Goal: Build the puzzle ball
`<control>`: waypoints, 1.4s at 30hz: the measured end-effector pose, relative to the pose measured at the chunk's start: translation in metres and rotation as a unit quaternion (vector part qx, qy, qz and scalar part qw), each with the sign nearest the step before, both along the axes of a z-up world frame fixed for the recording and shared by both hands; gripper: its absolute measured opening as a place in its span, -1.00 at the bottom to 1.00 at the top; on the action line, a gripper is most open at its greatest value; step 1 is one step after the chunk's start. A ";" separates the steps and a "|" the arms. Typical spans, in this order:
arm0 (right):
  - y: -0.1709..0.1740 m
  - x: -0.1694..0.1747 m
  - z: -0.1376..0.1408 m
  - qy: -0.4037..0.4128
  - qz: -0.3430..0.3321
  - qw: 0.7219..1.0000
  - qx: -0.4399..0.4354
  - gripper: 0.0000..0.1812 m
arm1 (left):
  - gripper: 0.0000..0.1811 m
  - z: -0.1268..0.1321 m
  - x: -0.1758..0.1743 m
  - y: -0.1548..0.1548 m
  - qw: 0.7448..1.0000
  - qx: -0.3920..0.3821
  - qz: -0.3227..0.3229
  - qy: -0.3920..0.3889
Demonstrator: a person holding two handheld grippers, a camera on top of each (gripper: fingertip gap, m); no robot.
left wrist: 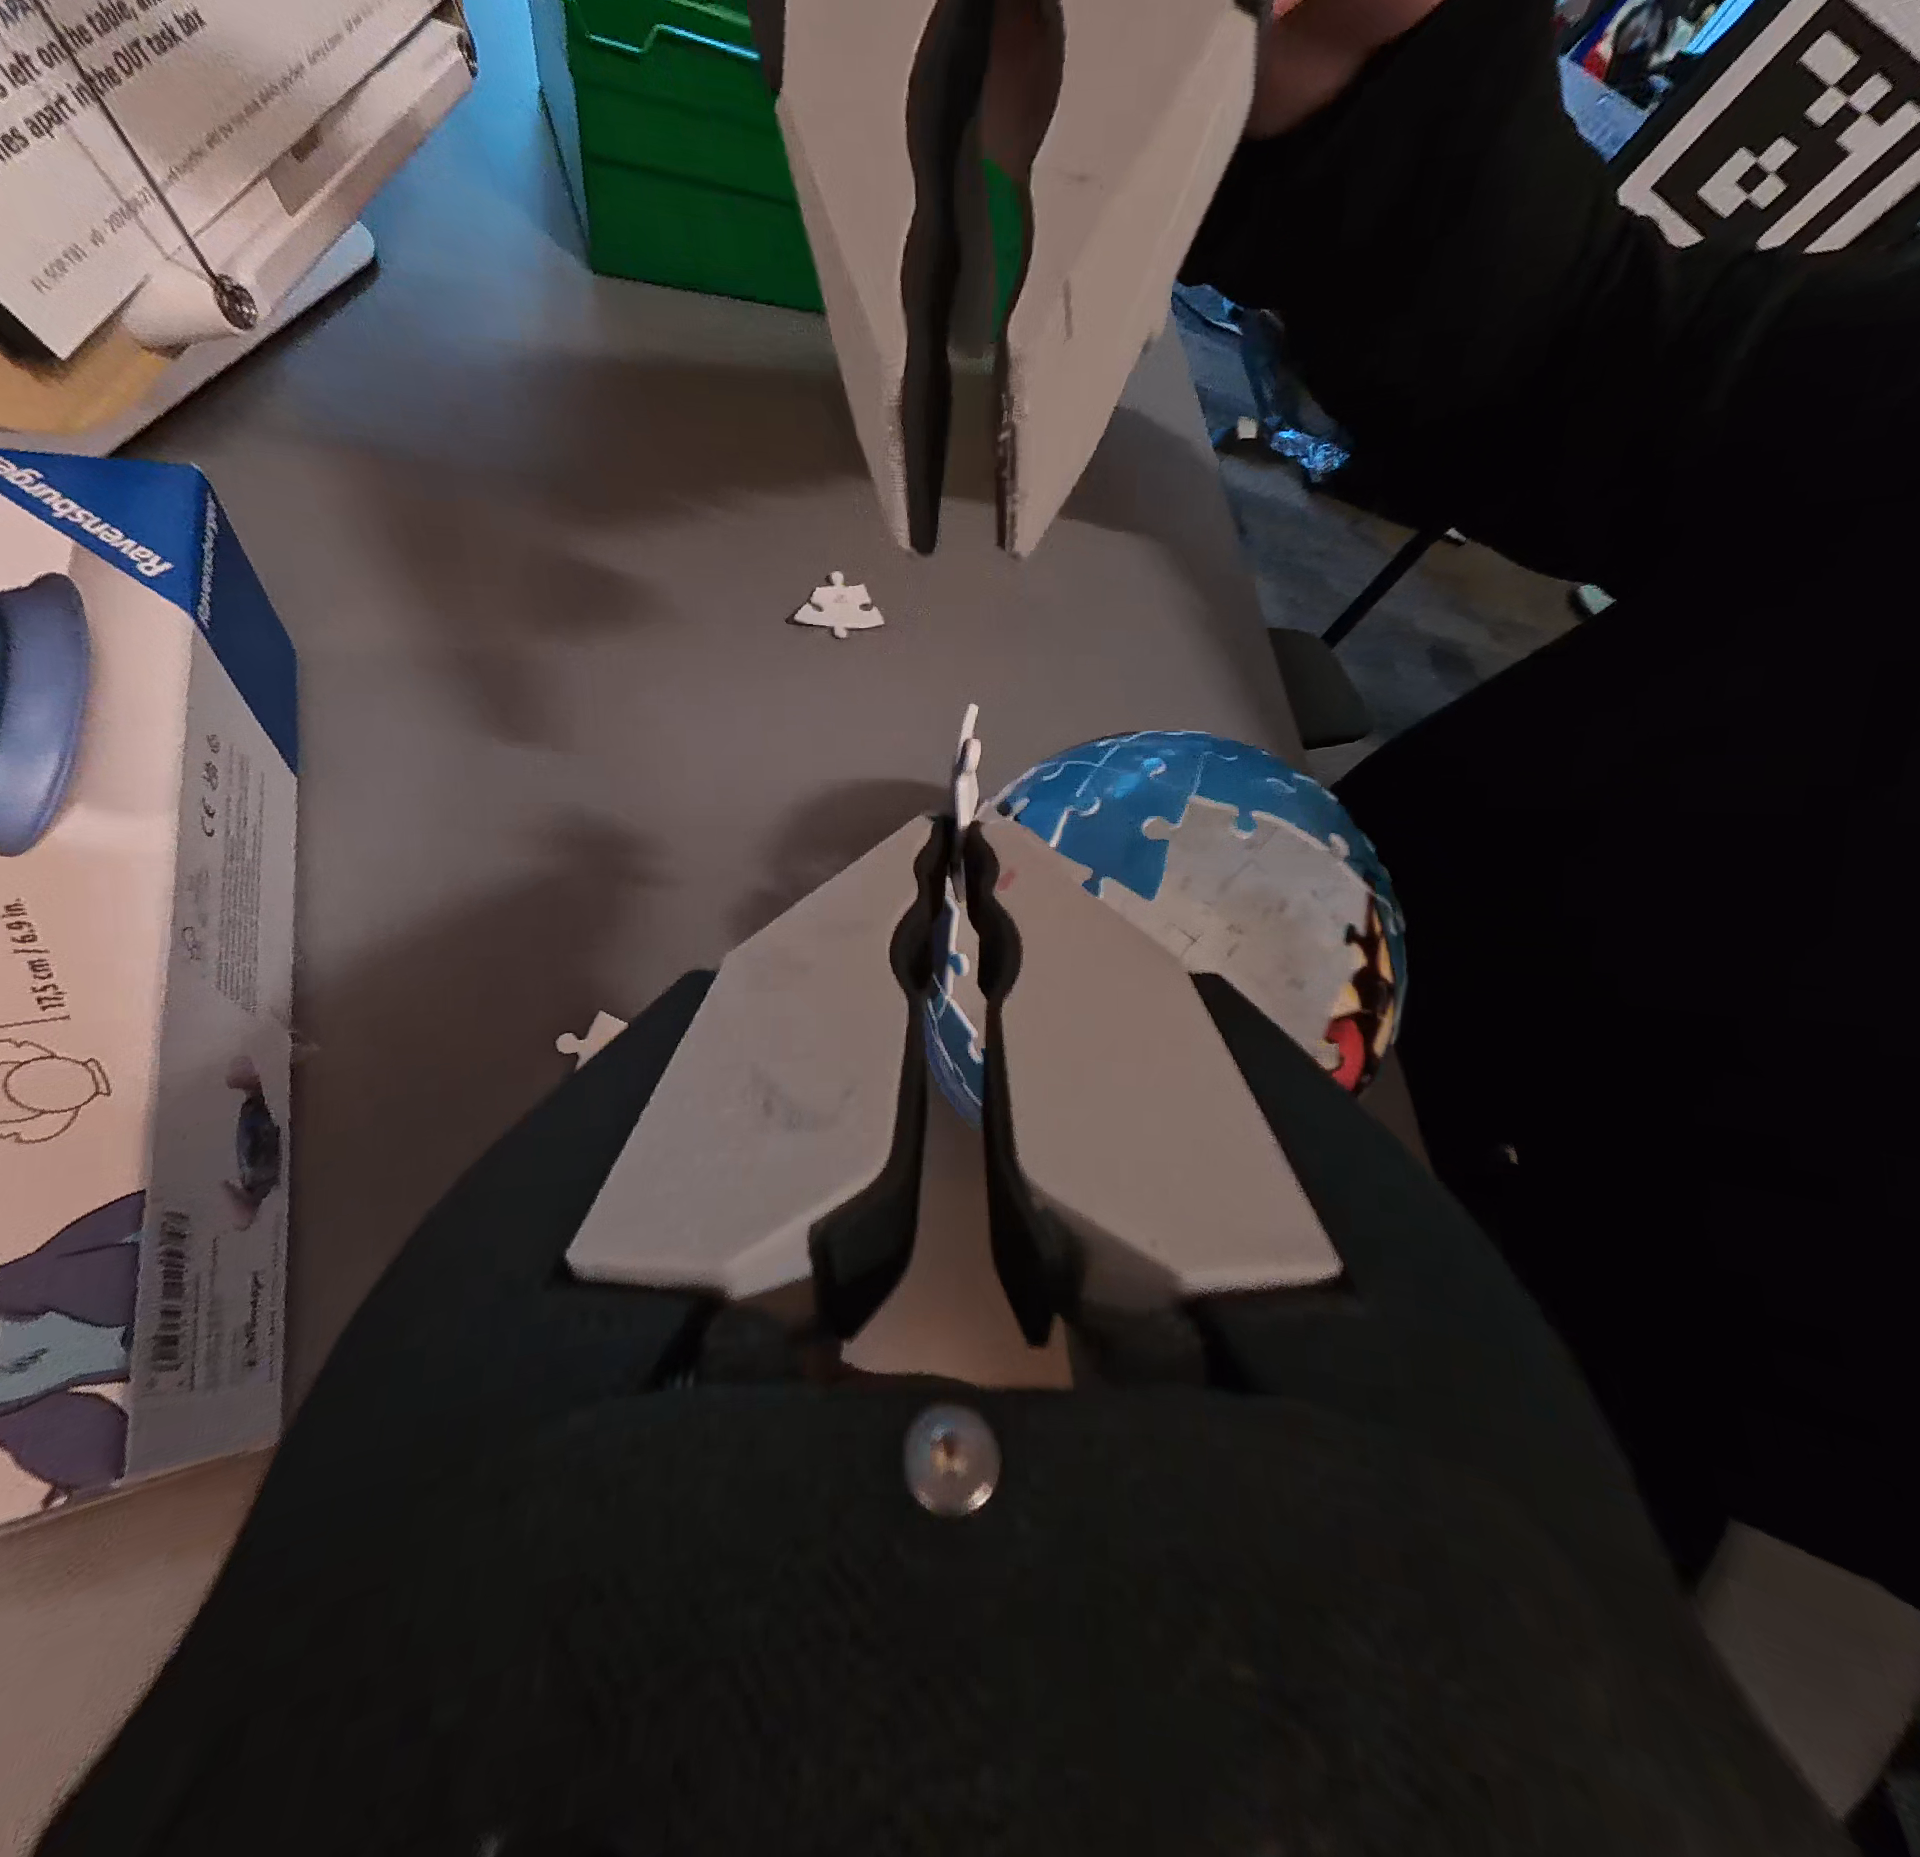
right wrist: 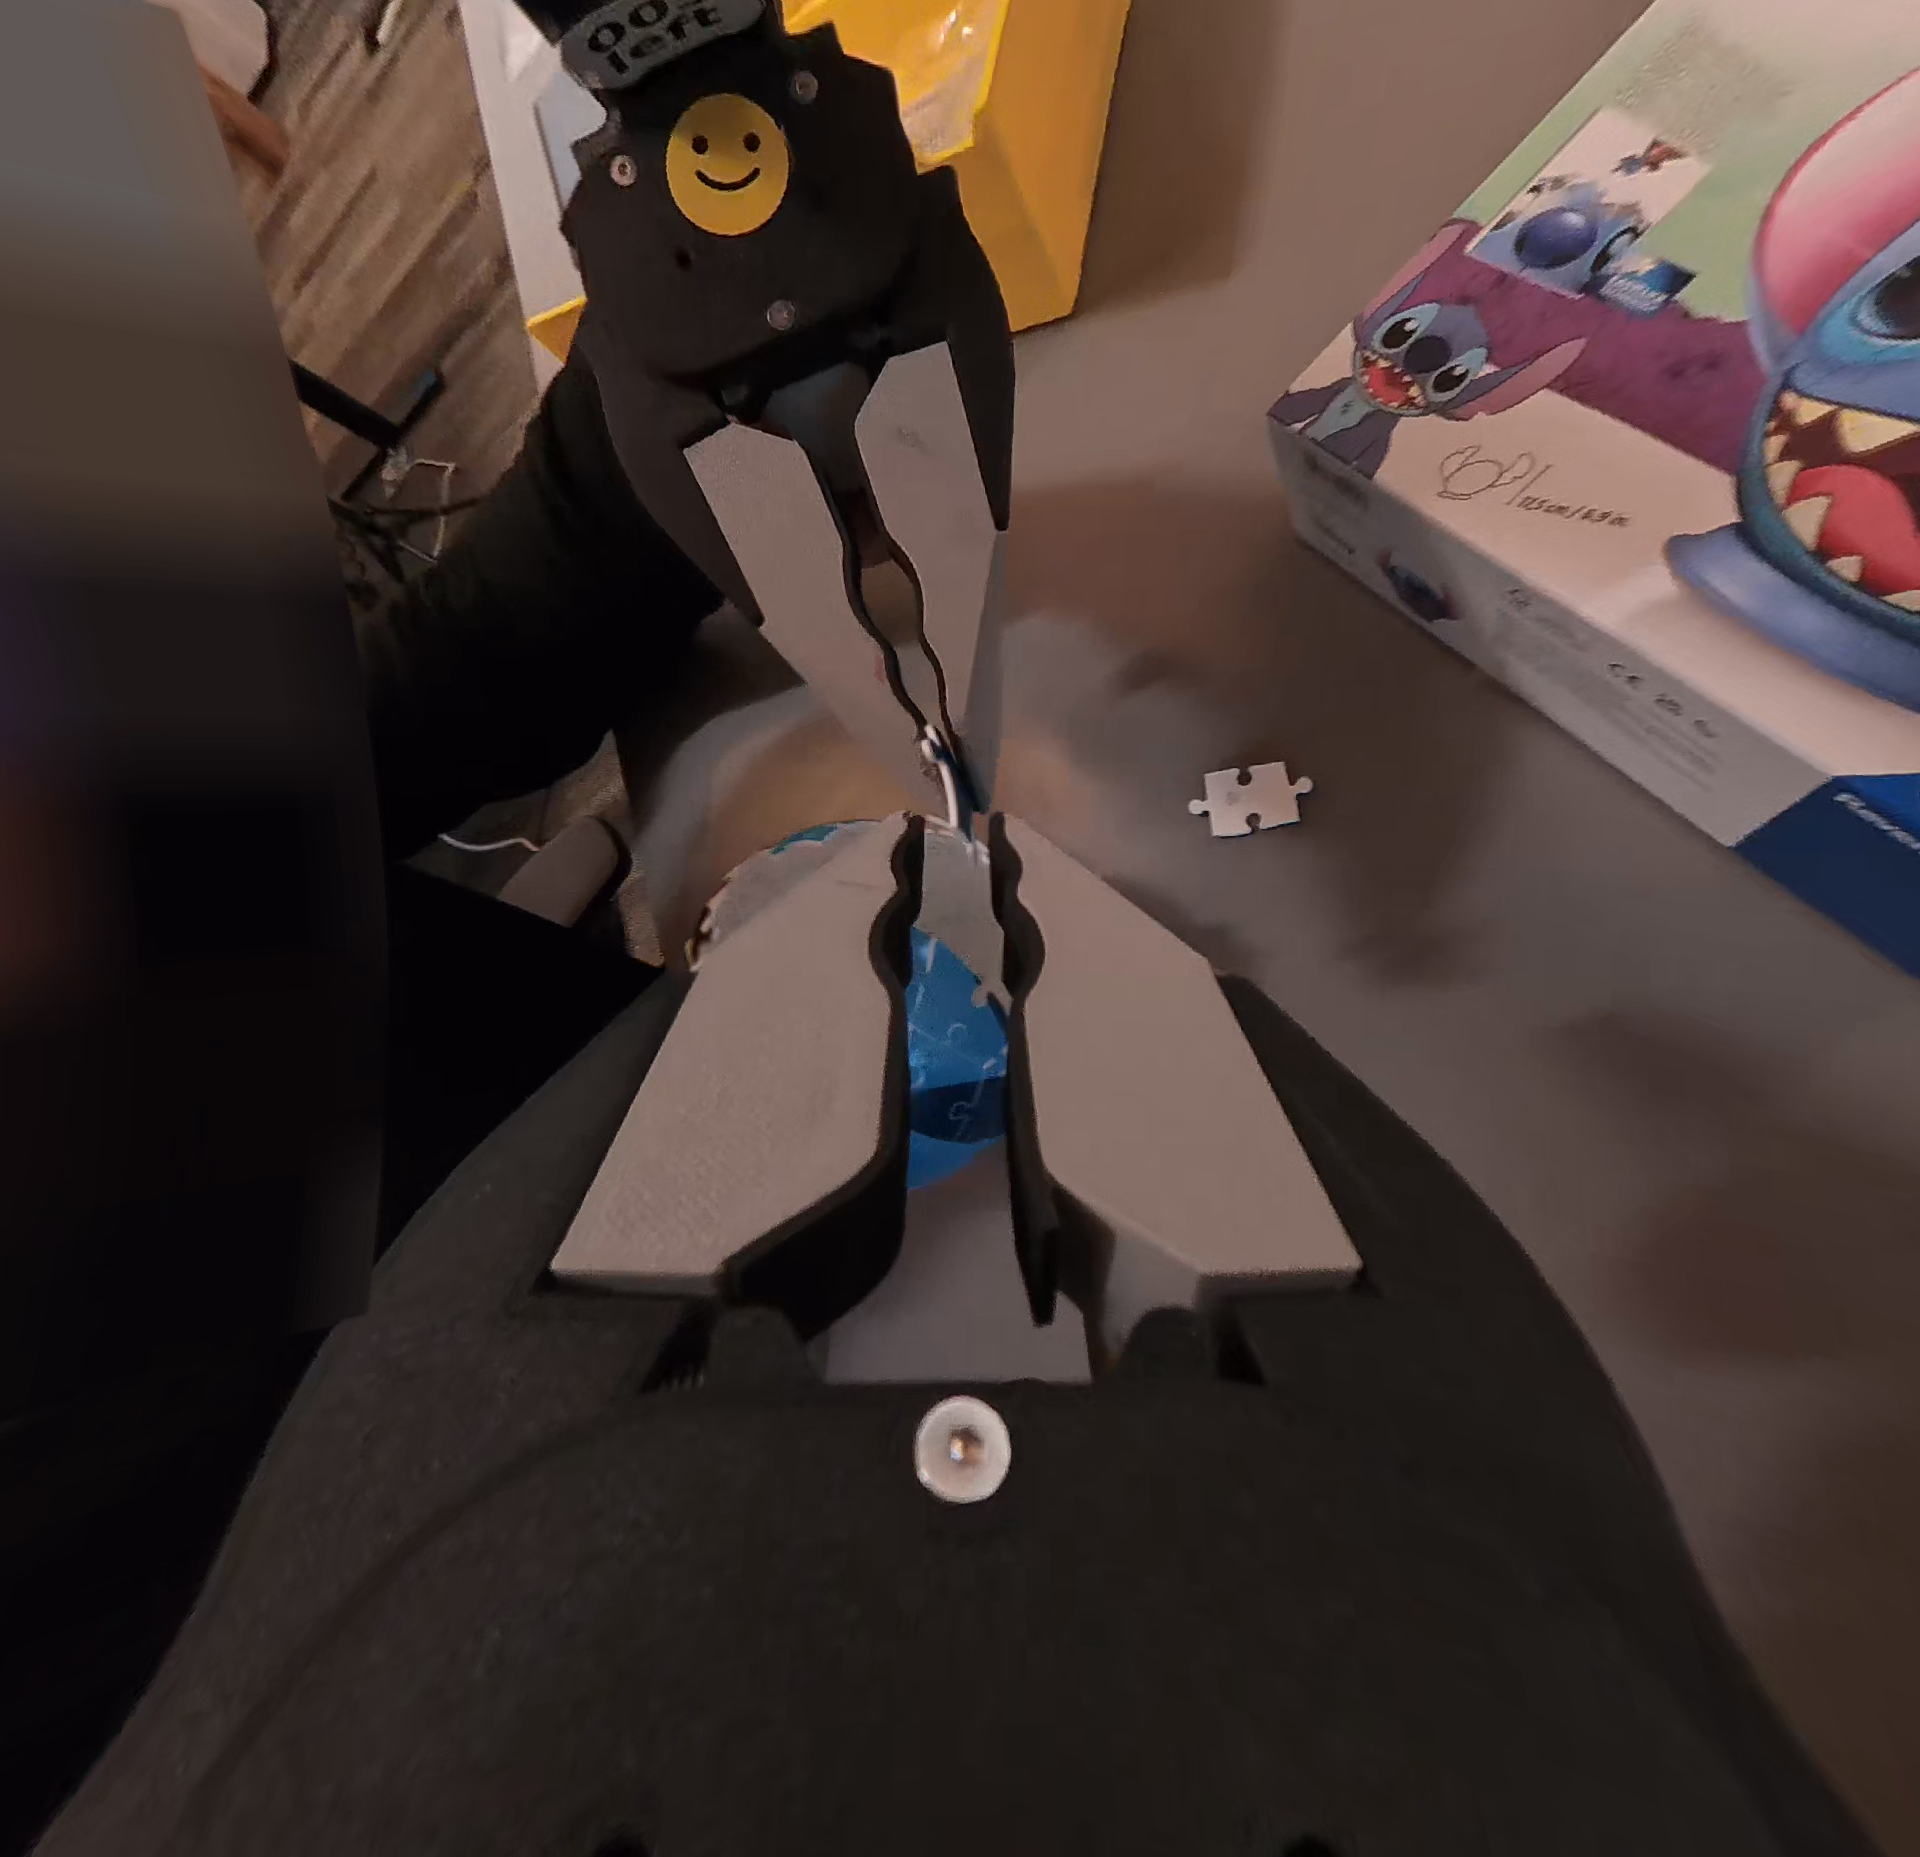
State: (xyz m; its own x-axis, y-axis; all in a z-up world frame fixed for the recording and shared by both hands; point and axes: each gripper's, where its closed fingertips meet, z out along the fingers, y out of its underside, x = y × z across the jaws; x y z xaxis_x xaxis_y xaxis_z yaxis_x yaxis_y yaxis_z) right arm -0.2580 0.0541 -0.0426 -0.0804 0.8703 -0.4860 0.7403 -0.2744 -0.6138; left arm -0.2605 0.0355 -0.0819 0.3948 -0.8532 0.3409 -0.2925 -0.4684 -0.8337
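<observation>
From my left claw [left wrist: 958,836] outward: its fingers are pressed together on a puzzle piece [left wrist: 968,763], which stands on edge and pokes past the tips toward twelve o'clock. Tucked just beyond the tips, at about two o'clock, sits the puzzle ball [left wrist: 1226,872], mostly built, with blue and pale grey patches and a scrap of red low on its far side. It rests near the worktop [left wrist: 644,768] edge, close to the person's dark sleeve.

The turning point, as I judge it, is that the held piece runs upright along my fingers while the ball lies off to the right of it, so the piece has to tip over toward two o'clock to meet the curved shell. My left claw is the nearer one for that. I cannot make out the open gap in the ball from either view.

Further out at twelve o'clock the right claw [left wrist: 966,545] hangs tips down, fingers only narrowly parted and holding nothing that I can see (its own view shows the ball under its fingers). A loose piece [left wrist: 837,605] lies flat just beside those tips at eleven. At nine o'clock is the puzzle box [left wrist: 125,976]; a green bin [left wrist: 675,145] stands farthest back.
</observation>
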 end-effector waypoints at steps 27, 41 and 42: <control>-0.023 -0.007 -0.034 -0.006 0.059 0.995 0.085 -0.88 | -1.00 -0.008 0.009 -0.005 1.000 -0.008 -0.019 0.013; -0.022 0.008 -0.066 -0.181 0.079 0.971 0.138 -1.00 | -0.85 -0.017 -0.029 0.003 0.997 -0.012 0.027 0.065; -0.023 0.009 -0.069 -0.195 0.081 0.967 0.140 -1.00 | -0.84 -0.015 -0.031 0.005 0.997 -0.010 0.033 0.065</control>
